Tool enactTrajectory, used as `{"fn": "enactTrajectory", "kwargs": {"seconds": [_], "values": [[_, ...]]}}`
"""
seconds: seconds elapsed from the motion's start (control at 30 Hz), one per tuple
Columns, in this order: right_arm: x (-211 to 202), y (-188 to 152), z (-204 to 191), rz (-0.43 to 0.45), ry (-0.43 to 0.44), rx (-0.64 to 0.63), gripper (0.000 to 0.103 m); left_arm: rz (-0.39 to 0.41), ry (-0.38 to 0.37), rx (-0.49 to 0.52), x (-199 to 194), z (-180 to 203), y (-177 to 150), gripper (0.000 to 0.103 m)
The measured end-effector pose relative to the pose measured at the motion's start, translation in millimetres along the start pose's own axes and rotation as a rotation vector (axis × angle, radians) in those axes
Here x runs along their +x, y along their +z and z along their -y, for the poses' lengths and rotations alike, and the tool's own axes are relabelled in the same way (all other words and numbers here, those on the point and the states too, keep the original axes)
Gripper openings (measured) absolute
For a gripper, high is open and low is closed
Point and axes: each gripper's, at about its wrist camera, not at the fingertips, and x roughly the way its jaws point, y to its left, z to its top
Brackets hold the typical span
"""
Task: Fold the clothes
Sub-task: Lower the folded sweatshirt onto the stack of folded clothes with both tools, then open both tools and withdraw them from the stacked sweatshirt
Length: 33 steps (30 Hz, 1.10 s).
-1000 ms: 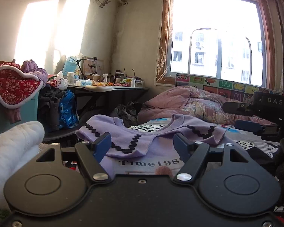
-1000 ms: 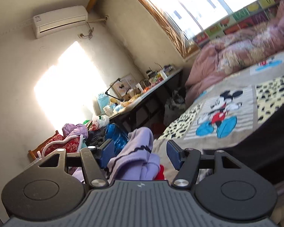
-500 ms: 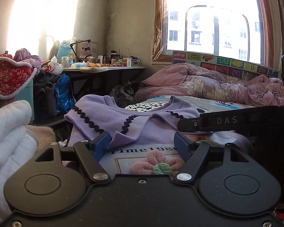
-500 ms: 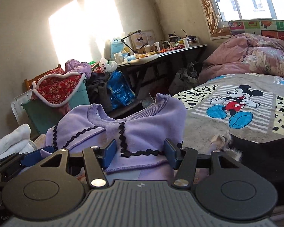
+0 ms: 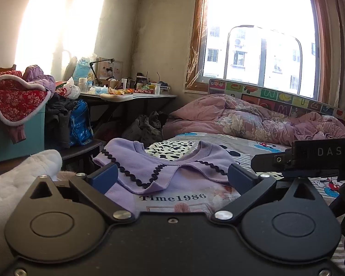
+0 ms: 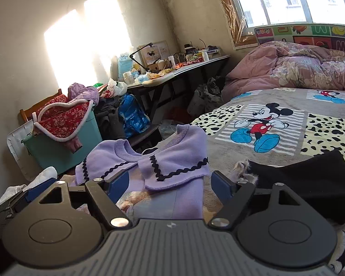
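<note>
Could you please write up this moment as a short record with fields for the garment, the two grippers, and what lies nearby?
garment: purple sweater, collar side up, lying at the bed's edge
left gripper: jaws opening, nothing pinched, sweater ahead
right gripper: jaws opening, nothing pinched, sweater ahead
surface: Mickey Mouse blanket
right of sweater: black garment
left of sweater: white fabric
</note>
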Motion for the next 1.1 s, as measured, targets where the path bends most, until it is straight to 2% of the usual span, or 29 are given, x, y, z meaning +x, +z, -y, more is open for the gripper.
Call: {"fn": "enactTrajectory", "kwargs": {"seconds": [0.2,0.37,0.5,0.63,0.73,0.87,0.93,1.1], "values": [[-33.3,-4.4,-12.9,0.002,-0.035,-0.006,0.095,-0.032,0.025,0.061,-23.7,7.7,1.4,0.103],[-55.0,-11.3,-24.6,-0.007,-0.08,-0.006,0.102,-0.028,0.074,0.048,-57.7,-1.1,8.8,0.103],[-74.1,-17.8,-36.4,-0.015,-0.112,-0.011,0.102,-0.046,0.114,0.018,-82.7,-10.1,15.8,0.103],[-90.8,-23.8,-49.0,-0.03,-0.139,-0.028,0.103,-0.106,0.207,-0.016,-101.9,-9.7,18.7,0.103],[-104.7,-28.5,-58.4,-0.041,-0.153,-0.042,0.103,-0.117,0.174,0.005,-120.4,-0.4,22.0,0.103],[-126.8,-34.5,-67.1,-0.046,-0.166,-0.05,0.103,-0.14,0.218,0.05,-140.0,19.3,25.1,0.103],[-137.3,-37.0,-70.7,-0.049,-0.173,-0.051,0.103,-0.126,0.238,0.072,-150.7,26.1,24.7,0.103],[-162.6,-40.0,-75.8,-0.045,-0.2,-0.047,0.103,-0.167,0.192,0.002,-165.9,25.1,21.8,0.103]]}}
